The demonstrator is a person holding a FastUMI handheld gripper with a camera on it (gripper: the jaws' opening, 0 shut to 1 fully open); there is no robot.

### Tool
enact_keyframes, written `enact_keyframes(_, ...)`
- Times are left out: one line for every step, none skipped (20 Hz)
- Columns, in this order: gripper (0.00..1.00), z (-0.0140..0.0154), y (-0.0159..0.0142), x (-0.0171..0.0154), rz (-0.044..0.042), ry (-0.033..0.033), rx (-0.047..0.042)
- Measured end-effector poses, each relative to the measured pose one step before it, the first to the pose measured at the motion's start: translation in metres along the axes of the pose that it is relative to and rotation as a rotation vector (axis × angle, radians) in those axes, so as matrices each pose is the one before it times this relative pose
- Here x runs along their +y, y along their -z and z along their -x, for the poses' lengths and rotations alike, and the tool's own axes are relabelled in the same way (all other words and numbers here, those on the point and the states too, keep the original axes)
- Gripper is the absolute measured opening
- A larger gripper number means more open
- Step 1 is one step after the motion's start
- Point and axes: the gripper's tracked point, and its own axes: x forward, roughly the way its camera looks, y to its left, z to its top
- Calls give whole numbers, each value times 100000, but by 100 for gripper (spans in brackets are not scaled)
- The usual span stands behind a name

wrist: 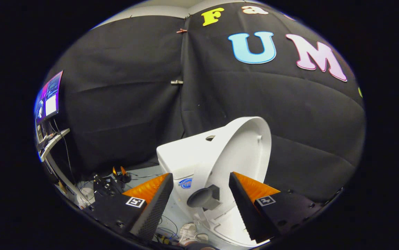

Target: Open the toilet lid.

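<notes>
Toilet lid (246,146) stands raised, tilted back toward the white tank (185,152), just beyond the fingertips and against the black booth wall (123,104). The hand-held gripper (199,182) is open, fingers spread wide with nothing between them but a grey hinge knob (201,198) farther off. A monitor (48,97) on a stand sits far left. Cables (166,229) and a shoe (189,232) lie on the floor below.

Toilet lid (246,146): smooth, glossy hard plastic. Toilet tank (185,152): smooth, glazed ceramic look with a soft sheen. Booth wall (123,97): matt woven cloth, creased and seamed. Gripper (199,189), fingers (154,205) spread apart and gripping nothing: inner pads finely ribbed, rough; body matt plate. Monitor (48,97): glossy screen.
</notes>
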Motion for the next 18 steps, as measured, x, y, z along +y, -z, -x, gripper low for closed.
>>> enact_keyframes(100,766,-729,-567,-955,655,-1618)
enact_keyframes(100,944,-632,-992,-83,1665,-1833)
enact_keyframes(99,928,-543,-1265,234,2424,-1545)
enact_keyframes(100,1001,-328,-1706,1727,4049,-1186)
enact_keyframes(99,1365,-480,-1459,1139,2352,-2482)
enact_keyframes(100,1504,-1006,-1147,310,1940,-3049)
enact_keyframes(99,1575,-778,-1553,-94,2608,-2942)
enact_keyframes(99,1391,-385,-1978,622,3185,-2366)
enact_keyframes(99,1588,-304,-2176,660,3910,-2784)
enact_keyframes(100,1626,-425,-2334,779,4052,-3516)
enact_keyframes(100,1813,34,-2393,677,4652,-2599)
enact_keyframes(100,1621,437,-2626,481,5397,-1283)
enact_keyframes(99,1776,952,-3006,1229,7362,14)
enact_keyframes(99,1481,884,-2679,1529,6405,-1141)
enact_keyframes(100,1541,690,-2609,1285,5358,-2023)
enact_keyframes(99,1278,290,-2094,1167,4210,-2532)
enact_keyframes(99,1141,594,-2058,-56,3381,82)
enact_keyframes(99,715,532,-1283,-1228,2441,710)
